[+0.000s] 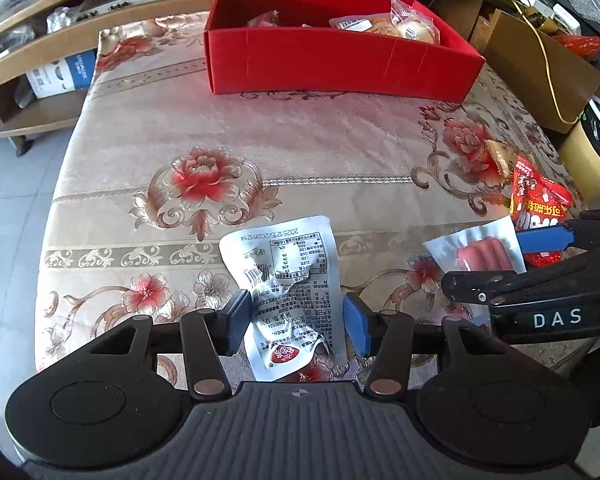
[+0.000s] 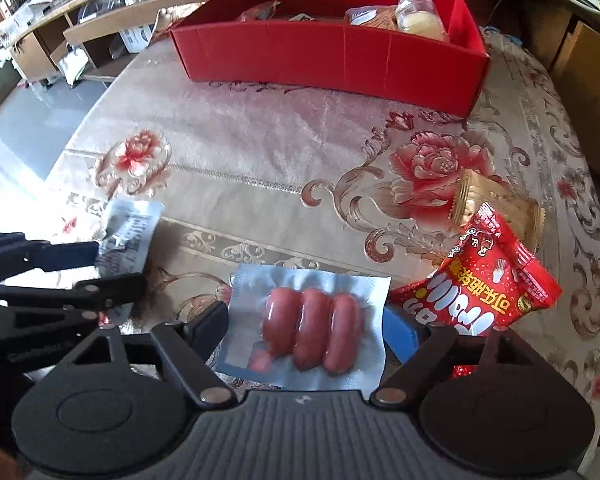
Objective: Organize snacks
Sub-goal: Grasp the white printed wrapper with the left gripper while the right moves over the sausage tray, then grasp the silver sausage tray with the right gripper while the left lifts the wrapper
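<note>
My left gripper point(image 1: 298, 322) is shut on a crumpled silver packet point(image 1: 288, 276) with black print, its blue pads pressing both sides just above the floral tablecloth point(image 1: 300, 140). My right gripper point(image 2: 306, 324) is shut on a clear vacuum pack holding three pink sausages point(image 2: 312, 328). The right gripper point(image 1: 500, 262) also shows at the right edge of the left wrist view. A red snack bag point(image 2: 492, 284) and a gold packet point(image 2: 496, 196) lie to the right of the sausage pack. An open red box point(image 1: 340, 60) at the table's far side holds wrapped buns point(image 1: 416, 30).
Wooden shelves point(image 1: 32, 60) stand beyond the table's left edge above a tiled floor. To the right are a cardboard box point(image 1: 532, 64), a yellow cable point(image 1: 548, 68) and a yellow bin point(image 1: 588, 160). Bare cloth lies between the grippers and the red box.
</note>
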A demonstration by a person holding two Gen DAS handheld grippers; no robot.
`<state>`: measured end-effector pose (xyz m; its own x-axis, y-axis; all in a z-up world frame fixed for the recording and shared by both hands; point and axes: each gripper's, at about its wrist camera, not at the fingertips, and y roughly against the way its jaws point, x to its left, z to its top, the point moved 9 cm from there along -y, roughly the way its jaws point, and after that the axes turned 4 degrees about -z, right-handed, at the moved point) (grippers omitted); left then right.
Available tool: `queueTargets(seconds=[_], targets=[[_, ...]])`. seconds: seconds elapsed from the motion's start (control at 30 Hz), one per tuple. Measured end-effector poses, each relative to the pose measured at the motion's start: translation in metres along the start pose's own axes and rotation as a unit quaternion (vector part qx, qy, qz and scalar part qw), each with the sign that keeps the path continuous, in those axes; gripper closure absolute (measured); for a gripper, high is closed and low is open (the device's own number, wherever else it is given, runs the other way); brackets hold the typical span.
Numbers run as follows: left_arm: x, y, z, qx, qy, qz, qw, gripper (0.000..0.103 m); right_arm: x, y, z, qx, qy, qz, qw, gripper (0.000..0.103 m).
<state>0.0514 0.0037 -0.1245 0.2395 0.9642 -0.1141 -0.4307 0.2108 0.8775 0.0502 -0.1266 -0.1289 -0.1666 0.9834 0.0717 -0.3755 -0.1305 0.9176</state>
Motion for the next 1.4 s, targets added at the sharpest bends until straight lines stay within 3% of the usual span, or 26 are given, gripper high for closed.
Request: queueTargets(seconds=[0.13,0.17,0.23,0.47,0.73,0.83,0.93,1.13,1.2,1.23,1.4], targets=[[0.003,0.001,0.001,-0.004,0.014,-0.003,0.9999,0.046,0.004,0.0,0.0,-0.003,0.009,0.003,1.0,0.026],[0.003,0.002,0.002,-0.005,0.016,-0.002,0.9999,0.047,0.003,0.002,0.001,-0.006,0.008,0.003,1.0,0.044],[0.003,0.003,0.003,-0.006,0.016,0.005,0.9998,0.047,0.0,0.007,0.004,-0.006,-0.006,0.026,1.0,0.055],[0.003,0.001,0.003,-0.007,0.017,0.017,0.9997,0.047,-0.013,0.006,0.002,0.007,-0.032,0.046,0.998,0.051],[0.001,-0.002,0.003,-0.004,0.012,0.014,0.9998,0.046,0.001,-0.001,-0.005,0.037,-0.026,0.073,0.996,0.027],[0.002,-0.002,0.002,-0.003,0.012,0.013,0.9998,0.045,0.015,-0.005,-0.004,0.024,0.027,0.034,0.999,0.026],[0.001,-0.002,0.002,-0.003,0.013,0.009,0.9999,0.045,0.02,-0.005,-0.005,0.014,0.055,0.015,0.998,0.032],[0.0,0.002,0.004,-0.009,0.016,0.001,0.9998,0.047,0.006,0.004,-0.004,0.012,0.033,0.026,0.999,0.041],[-0.003,0.004,0.006,-0.014,0.014,-0.004,0.9998,0.048,0.003,0.01,-0.002,0.005,0.022,0.034,0.999,0.049],[-0.004,0.004,0.006,-0.014,0.013,-0.004,0.9998,0.048,0.0,0.014,-0.001,0.002,0.014,0.039,0.999,0.058],[-0.005,0.0,0.006,-0.009,0.011,-0.001,0.9999,0.047,-0.009,0.007,-0.002,0.021,-0.027,0.06,0.998,0.055]])
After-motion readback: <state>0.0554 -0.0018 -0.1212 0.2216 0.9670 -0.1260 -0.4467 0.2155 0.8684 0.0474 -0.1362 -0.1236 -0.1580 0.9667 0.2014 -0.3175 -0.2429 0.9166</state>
